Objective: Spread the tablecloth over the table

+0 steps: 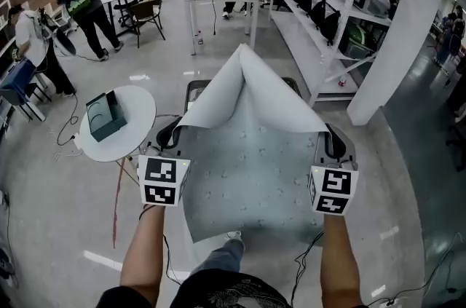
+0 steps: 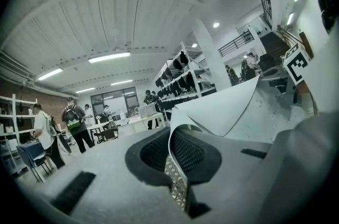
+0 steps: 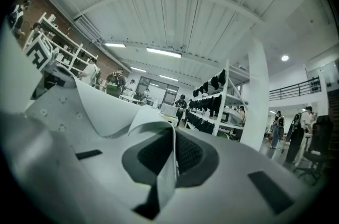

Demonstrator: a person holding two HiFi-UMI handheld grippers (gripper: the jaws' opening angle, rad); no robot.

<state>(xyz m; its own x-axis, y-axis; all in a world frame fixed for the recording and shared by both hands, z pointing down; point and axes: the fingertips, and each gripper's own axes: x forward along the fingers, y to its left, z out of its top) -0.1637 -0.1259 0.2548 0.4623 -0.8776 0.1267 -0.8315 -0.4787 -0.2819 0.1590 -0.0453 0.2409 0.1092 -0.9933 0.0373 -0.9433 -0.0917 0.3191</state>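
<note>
Now | left gripper and right gripper: fingers pinching tablecloth edges | held aloft, frame centre, top flopped over | risk: fold lands doubled; thin edge slips free.

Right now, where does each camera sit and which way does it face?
Head view: on the head, looking steeply down at the tablecloth; forearms, left gripper and right gripper show.
Left gripper view: on that gripper, facing level across the room; jaws shut on tablecloth.
Right gripper view: likewise, on the right gripper.
Shared: both gripper views see the shelves.
</note>
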